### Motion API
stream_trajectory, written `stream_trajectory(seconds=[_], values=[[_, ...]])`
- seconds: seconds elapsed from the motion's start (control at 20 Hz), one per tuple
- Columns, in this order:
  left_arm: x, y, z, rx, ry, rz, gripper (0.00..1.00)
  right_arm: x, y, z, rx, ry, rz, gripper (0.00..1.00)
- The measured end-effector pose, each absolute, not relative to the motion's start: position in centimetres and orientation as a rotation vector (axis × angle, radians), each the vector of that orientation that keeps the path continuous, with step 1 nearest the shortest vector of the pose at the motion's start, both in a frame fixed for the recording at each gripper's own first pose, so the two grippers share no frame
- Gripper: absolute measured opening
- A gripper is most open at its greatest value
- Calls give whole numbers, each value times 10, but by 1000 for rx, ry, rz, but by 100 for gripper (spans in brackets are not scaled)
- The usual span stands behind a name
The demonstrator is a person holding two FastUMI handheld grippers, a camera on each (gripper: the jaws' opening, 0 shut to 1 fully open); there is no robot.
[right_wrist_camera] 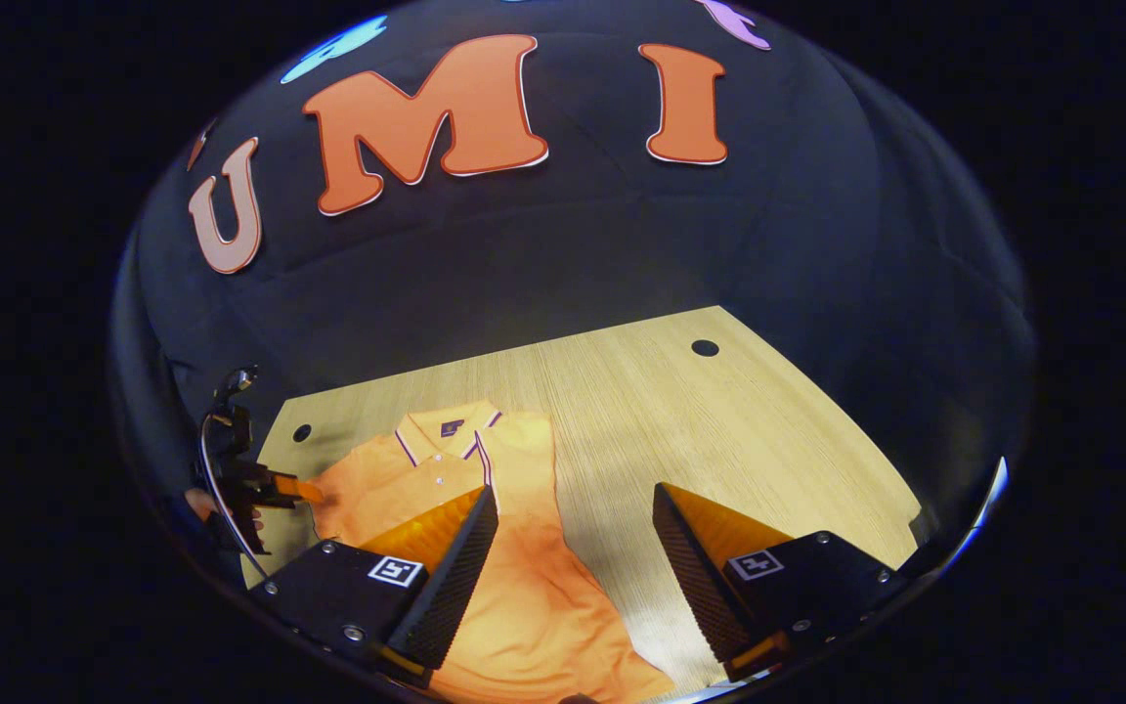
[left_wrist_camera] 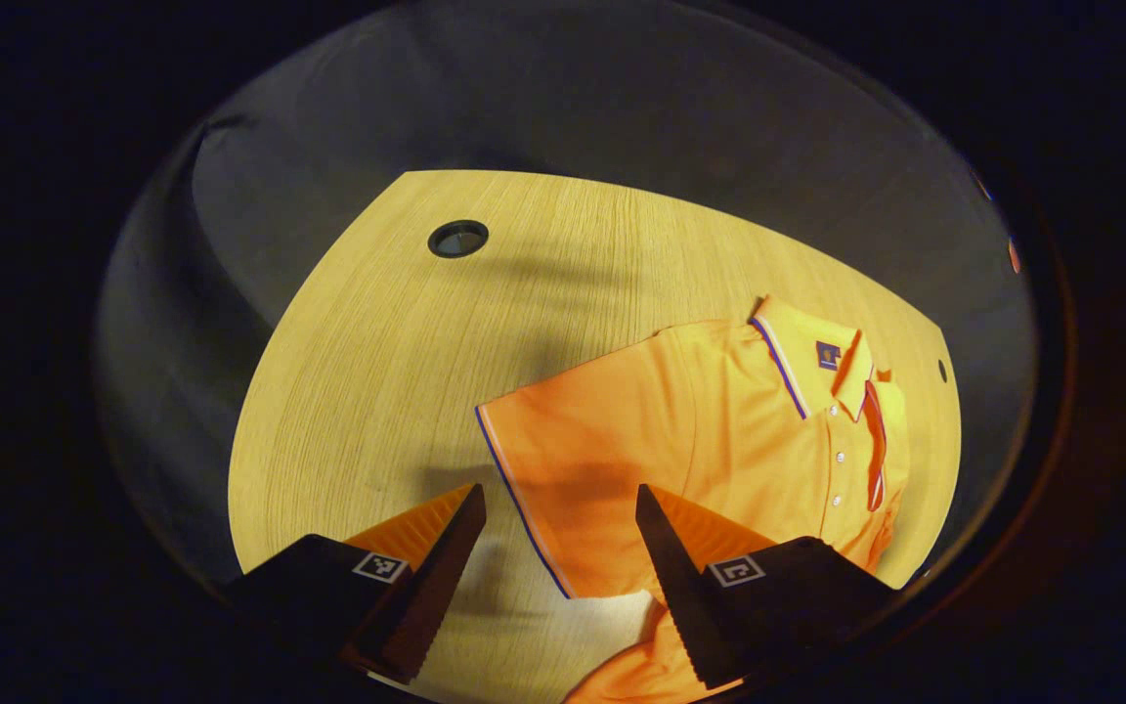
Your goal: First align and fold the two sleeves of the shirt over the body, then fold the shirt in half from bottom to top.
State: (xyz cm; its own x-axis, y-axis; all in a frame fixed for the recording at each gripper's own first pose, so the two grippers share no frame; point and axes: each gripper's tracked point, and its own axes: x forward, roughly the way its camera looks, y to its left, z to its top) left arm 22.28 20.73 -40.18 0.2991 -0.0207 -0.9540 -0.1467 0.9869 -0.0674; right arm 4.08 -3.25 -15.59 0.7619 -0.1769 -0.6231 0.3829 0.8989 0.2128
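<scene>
while both tongs (left_wrist_camera: 560, 508) (right_wrist_camera: 575, 508) gape empty, orange shirt (right_wrist_camera: 514, 567) flat on table (right_wrist_camera: 719, 430), collar toward booth wall

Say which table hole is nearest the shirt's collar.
The corner hole of the table, close beside the collar; the other hole sits far off across bare wood.
</scene>
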Motion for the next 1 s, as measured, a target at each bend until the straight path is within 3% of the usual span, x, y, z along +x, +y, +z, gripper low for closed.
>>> stream_trajectory(seconds=[0.2,0.4,0.55,0.6,0.7,0.85,1.0], values=[[229,216,-415,-119,1307,145,95,22,-41,-153,341,618,-339,98],[228,213,-422,-138,1332,151,81,4,-49,-148,343,603,-365,98],[230,201,-423,-147,1328,105,45,-5,-53,-153,364,608,-384,98],[230,198,-424,-152,1329,100,18,-8,-53,-154,370,610,-388,98],[234,187,-416,-212,1295,62,13,-13,-54,-155,376,609,-394,98],[246,182,-393,-199,1219,16,13,-19,-55,-155,375,606,-406,98],[258,154,-366,-176,1150,-111,13,-25,-53,-157,383,611,-413,98]])
